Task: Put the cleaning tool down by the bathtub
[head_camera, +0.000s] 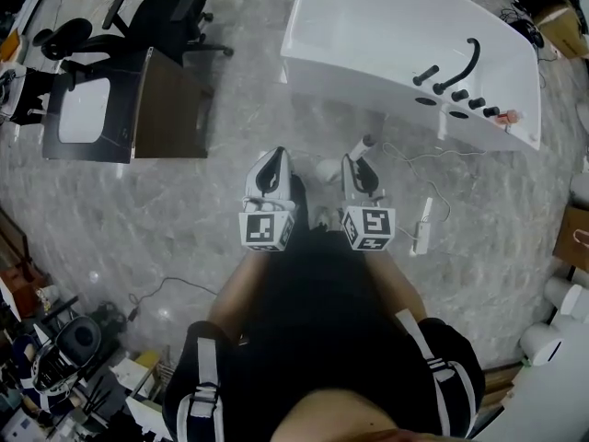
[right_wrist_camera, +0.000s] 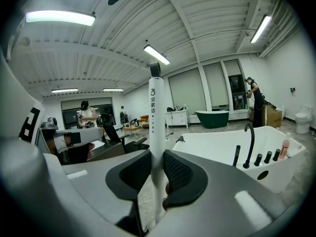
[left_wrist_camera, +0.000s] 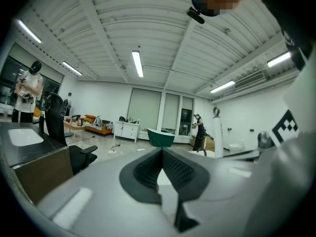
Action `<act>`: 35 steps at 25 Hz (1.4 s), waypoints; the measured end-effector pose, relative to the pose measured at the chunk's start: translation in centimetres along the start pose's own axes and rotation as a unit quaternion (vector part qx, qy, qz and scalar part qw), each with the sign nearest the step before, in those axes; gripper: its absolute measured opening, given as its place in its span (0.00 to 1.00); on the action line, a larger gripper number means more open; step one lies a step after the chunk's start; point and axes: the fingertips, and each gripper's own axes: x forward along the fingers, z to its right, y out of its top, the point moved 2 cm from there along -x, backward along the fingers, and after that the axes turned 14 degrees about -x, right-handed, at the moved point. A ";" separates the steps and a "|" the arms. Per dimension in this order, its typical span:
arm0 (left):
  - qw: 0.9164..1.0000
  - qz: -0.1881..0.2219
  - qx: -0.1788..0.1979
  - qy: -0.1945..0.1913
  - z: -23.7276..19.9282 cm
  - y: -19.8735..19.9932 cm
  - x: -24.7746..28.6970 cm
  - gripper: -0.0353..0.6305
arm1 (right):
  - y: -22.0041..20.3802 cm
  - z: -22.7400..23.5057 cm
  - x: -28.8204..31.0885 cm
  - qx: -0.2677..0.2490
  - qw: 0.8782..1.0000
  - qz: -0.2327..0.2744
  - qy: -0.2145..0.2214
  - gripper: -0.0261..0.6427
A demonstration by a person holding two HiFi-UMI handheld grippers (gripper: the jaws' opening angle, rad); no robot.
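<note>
My right gripper is shut on the cleaning tool, a slim white handle with dark print and a black tip that stands upright between the pads. In the head view only the tool's end shows past the jaws. The white bathtub, with a black curved tap and knobs on its rim, stands ahead and to the right, apart from the gripper. My left gripper is held beside the right one, its pads meeting at the tips with nothing between them.
A dark desk with a white inset and black office chairs stand to the left. A white cable and plug strip lie on the marbled floor to the right. Clutter sits at the lower left. People stand far off.
</note>
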 end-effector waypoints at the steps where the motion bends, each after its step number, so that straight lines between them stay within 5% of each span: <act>1: 1.000 -0.001 -0.001 0.000 -0.4 -0.1 0.5 0.07 | -0.1 0.0 0.7 0.000 1.000 -0.003 0.001 0.16; 35: 0.997 -0.061 -0.037 -0.003 -11.2 -8.1 11.2 0.06 | -7.0 -0.7 15.5 0.015 0.998 -0.058 -0.026 0.16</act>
